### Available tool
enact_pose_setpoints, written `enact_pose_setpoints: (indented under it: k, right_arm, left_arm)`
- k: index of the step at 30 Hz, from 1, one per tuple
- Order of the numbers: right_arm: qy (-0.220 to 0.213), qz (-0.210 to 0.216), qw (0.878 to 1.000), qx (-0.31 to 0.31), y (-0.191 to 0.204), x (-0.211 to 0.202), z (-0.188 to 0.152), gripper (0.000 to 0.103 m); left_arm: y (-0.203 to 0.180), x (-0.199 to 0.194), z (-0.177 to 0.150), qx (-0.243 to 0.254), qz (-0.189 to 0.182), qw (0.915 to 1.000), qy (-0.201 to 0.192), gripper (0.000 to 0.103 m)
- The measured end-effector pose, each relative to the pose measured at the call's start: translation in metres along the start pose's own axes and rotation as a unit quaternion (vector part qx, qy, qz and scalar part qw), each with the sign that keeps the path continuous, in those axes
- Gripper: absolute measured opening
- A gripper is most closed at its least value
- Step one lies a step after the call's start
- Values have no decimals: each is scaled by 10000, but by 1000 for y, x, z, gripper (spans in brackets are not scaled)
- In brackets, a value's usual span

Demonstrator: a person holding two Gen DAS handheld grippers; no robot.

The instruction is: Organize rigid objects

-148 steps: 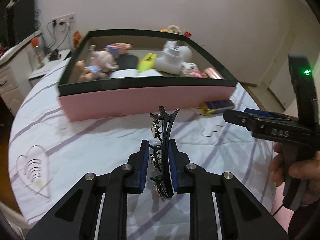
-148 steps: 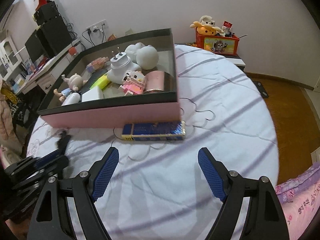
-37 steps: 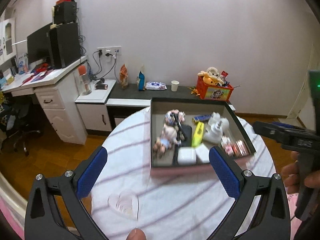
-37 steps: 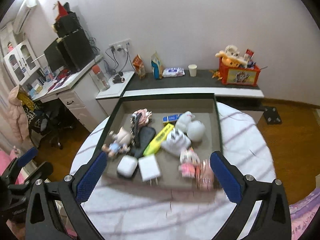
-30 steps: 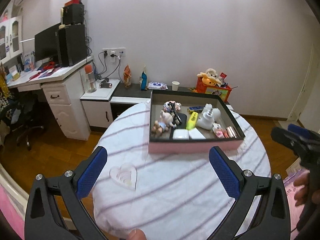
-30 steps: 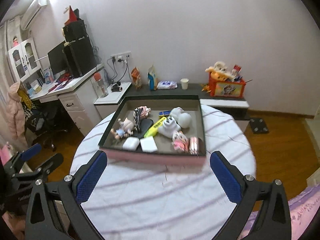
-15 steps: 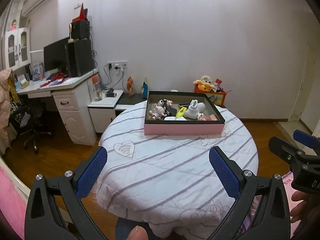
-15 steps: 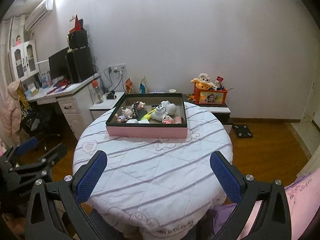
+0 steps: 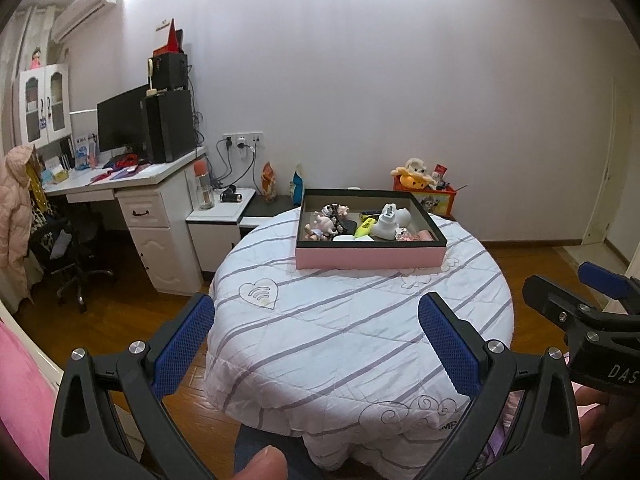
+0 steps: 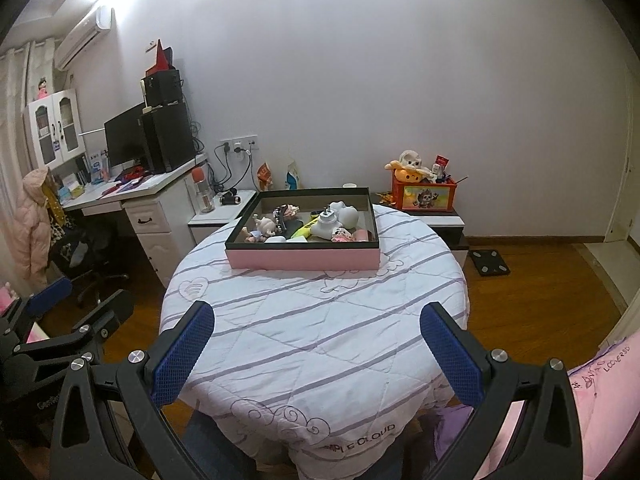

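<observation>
A pink box with a black rim [image 9: 370, 258] [image 10: 304, 260] stands at the far side of the round table [image 9: 360, 340] [image 10: 312, 320]. Inside it lie small dolls [image 9: 320, 226], a black hair clip [image 10: 280, 216], a yellow item [image 9: 365, 229] [image 10: 304, 230], a white plug adapter [image 9: 386, 226] [image 10: 326, 224] and other small things. My left gripper [image 9: 316, 320] is open and empty, held well back from the table's near edge. My right gripper [image 10: 316, 324] is open and empty too, equally far back. Each gripper shows at the other view's edge.
A white desk [image 9: 132, 196] with a monitor and an office chair [image 9: 76, 256] stand at the left. Behind the table is a low cabinet with an orange toy box [image 10: 424, 194]. A black scale [image 10: 488, 262] lies on the wooden floor at the right. Pink bedding [image 10: 600, 400] is close by.
Both grippers have drawn far back from the table. The hair clip held by the left gripper earlier and the blue box from the tabletop now lie in the pink box.
</observation>
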State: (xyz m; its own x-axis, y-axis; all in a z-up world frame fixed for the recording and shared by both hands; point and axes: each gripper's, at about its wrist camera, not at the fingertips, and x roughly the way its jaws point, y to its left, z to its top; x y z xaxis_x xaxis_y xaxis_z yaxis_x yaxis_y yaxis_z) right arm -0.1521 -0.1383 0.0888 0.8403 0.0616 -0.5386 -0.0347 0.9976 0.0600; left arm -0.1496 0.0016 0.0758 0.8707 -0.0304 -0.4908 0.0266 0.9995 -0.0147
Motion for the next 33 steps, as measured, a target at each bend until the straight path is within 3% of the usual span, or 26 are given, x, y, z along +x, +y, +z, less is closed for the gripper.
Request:
enact_pose_setpoints:
  k: [33]
  right_arm:
    - [6, 45, 10000, -33, 9, -2, 2, 103]
  left_arm:
    - [6, -1, -2, -125, 14, 9998, 122, 103]
